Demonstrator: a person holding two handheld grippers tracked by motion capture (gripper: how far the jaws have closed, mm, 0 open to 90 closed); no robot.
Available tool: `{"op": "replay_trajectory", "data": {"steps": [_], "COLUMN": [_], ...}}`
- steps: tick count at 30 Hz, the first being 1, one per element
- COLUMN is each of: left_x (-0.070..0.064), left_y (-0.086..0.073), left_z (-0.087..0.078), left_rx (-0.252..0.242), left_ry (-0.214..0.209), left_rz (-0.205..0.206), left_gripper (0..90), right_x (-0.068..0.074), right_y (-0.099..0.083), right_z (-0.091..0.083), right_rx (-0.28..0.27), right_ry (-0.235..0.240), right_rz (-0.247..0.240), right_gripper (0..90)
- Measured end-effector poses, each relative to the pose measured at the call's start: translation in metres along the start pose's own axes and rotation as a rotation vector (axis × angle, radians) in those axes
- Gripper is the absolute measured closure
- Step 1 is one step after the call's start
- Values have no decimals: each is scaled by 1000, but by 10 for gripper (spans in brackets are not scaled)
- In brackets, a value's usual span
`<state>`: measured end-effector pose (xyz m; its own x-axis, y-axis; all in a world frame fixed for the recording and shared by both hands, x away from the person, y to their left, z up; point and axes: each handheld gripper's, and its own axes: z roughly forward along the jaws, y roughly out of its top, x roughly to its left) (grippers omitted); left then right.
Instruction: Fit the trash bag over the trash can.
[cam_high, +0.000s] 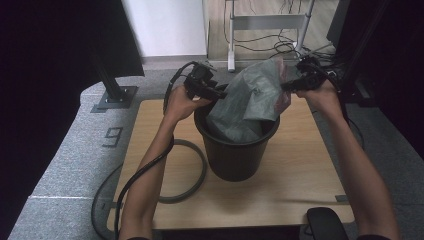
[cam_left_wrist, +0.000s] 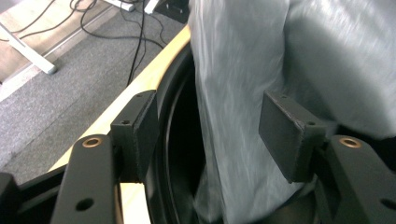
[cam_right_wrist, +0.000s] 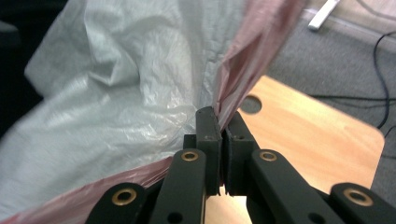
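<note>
Plastic bag (cam_right_wrist: 116, 93) edge clamped, right tool (cam_right_wrist: 223, 135).

A grey ring (cam_high: 192, 172) lies flat on the wooden table (cam_high: 295, 185). Beyond it, loose cables (cam_high: 280, 47) sprawl beside a white metal stand (cam_high: 267, 22).

In the high view the lower part of the plastic bag (cam_high: 252, 97) sits inside the black bin (cam_high: 235, 150), hidden by its wall. The small print on the bag is too small to read. At six o'clock the picture's edge cuts off both forearms and the desk (cam_high: 300, 175). The dark object (cam_high: 325, 225) at five o'clock is cut off too. In the left gripper view the bag (cam_left_wrist: 261, 60) is blurred and covers the bin's (cam_left_wrist: 175, 121) inside. In the right gripper view the bag (cam_right_wrist: 126, 88) hides everything behind it from nine to twelve o'clock.
</note>
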<state>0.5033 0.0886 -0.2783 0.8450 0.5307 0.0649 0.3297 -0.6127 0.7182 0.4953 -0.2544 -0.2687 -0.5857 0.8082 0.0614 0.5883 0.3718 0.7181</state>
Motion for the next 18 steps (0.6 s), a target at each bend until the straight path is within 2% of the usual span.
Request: {"op": "replay_trajectory", "data": {"steps": [2, 5, 10, 11, 12, 13, 15, 18], "left_x": [-4, -8, -18, -21, -24, -26, -29, -34], "left_y": [-6, -9, -14, -14, -16, -16, -18, -19], "left_z": [-3, -6, -11, -11, -12, -13, -14, -15], "left_rx": [5, -1, -4, -2, -1, 0, 6, 8], "left_ry": [-7, -18, -29, -33, -38, -39, -40, -41], "left_rz": [14, 23, 43, 46, 54, 60, 67, 74], "left_gripper": [358, 351, 338, 338, 335, 332, 329, 321], "right_x": [-2, -3, 3, 3, 4, 6, 9, 8], "right_y": [-10, -21, -52, -52, -58, -65, -72, -78], "right_z": [2, 2, -1, -1, -1, -1, -3, -14], "right_rx": [46, 68, 82, 82, 82, 82, 81, 53], "right_ry": [4, 17, 93, 93, 116, 141, 148, 86], "right_rz": [-10, -11, -9, -9, -5, -6, -10, -25], "right_gripper": [855, 853, 836, 836, 828, 800, 693, 489]}}
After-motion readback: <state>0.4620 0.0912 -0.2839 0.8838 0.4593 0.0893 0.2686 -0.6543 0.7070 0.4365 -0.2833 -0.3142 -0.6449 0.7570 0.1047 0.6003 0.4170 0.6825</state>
